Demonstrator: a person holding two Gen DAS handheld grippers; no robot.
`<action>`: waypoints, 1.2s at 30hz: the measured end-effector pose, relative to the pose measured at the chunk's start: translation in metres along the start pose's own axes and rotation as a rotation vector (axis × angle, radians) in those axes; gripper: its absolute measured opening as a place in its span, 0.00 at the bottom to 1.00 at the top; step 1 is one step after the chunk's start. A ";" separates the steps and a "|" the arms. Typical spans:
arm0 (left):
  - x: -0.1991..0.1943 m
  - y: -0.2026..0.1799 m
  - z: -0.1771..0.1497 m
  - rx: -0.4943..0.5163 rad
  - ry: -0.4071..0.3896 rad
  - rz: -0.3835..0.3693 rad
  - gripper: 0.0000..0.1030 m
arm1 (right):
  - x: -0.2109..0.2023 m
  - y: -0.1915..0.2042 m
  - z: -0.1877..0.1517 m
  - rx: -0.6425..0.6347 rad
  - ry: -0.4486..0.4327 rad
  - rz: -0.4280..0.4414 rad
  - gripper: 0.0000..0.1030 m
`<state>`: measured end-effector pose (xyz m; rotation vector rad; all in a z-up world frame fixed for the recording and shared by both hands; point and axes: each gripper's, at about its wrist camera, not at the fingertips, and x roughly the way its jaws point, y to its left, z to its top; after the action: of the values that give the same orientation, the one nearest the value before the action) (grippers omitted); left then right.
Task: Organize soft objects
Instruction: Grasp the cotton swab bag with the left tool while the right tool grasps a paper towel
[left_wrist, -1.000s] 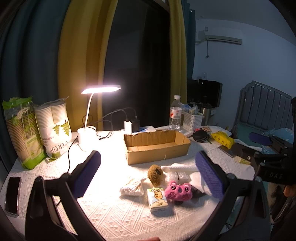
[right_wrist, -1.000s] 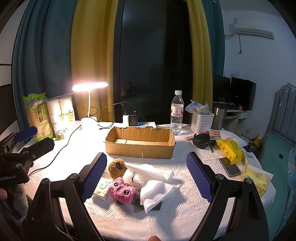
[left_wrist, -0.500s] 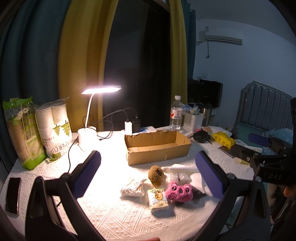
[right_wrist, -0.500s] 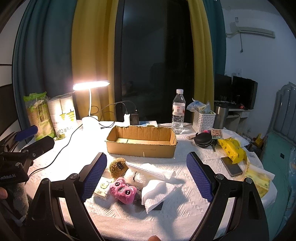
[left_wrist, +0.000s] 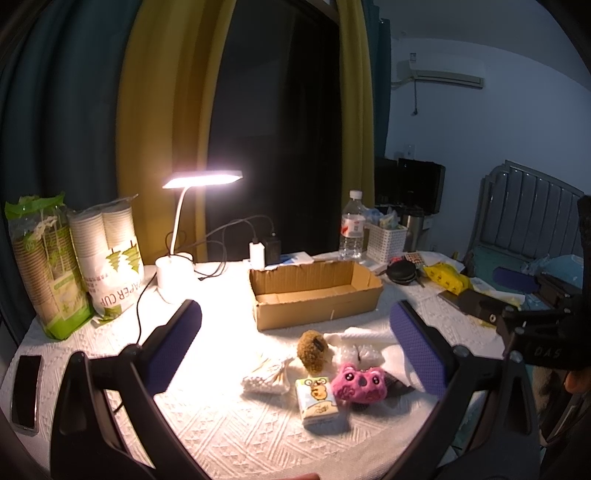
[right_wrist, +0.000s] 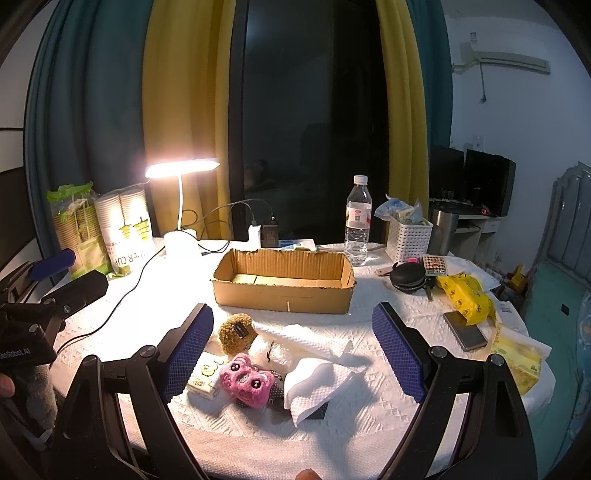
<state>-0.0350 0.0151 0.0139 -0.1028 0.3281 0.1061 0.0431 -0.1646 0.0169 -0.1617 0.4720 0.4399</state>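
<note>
Change: over the last second almost nothing has shifted; both views have only crept a little nearer the desk (right_wrist: 388, 314), and every soft thing lies where it lay.
Meaning: sorting looks not yet begun; the cardboard box (right_wrist: 282, 286) stands open with nothing soft inside.
Left tool (left_wrist: 295, 345): fingers spread wide, holding nothing, above the pile.
Right tool (right_wrist: 291, 349): likewise spread and empty-handed.
Soft objects: pink plush (right_wrist: 245, 380), brown plush (right_wrist: 236, 332), white tissue (right_wrist: 314, 382) and a bag of cotton swabs (left_wrist: 267, 376) huddle just in front of the box.
Nearby: small printed carton (left_wrist: 319, 404) beside the pink plush; desk lamp (left_wrist: 177, 258), water bottle (right_wrist: 358, 221), white basket (right_wrist: 408, 236) behind.
Obstacles: tissue drapes over neighbouring items; lamp cable (left_wrist: 142, 306) trails left, apart from the pile.
</note>
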 end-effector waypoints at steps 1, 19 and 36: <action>0.002 0.001 0.001 0.002 0.001 0.001 1.00 | 0.001 0.001 0.000 0.000 0.001 0.002 0.88; 0.090 0.020 -0.027 -0.021 0.194 0.062 1.00 | 0.074 -0.029 -0.003 0.035 0.149 -0.007 0.88; 0.188 0.038 -0.067 -0.011 0.430 0.113 0.99 | 0.165 -0.060 -0.034 0.086 0.340 0.023 0.88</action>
<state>0.1159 0.0607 -0.1134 -0.1178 0.7627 0.1985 0.1883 -0.1649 -0.0876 -0.1480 0.8256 0.4151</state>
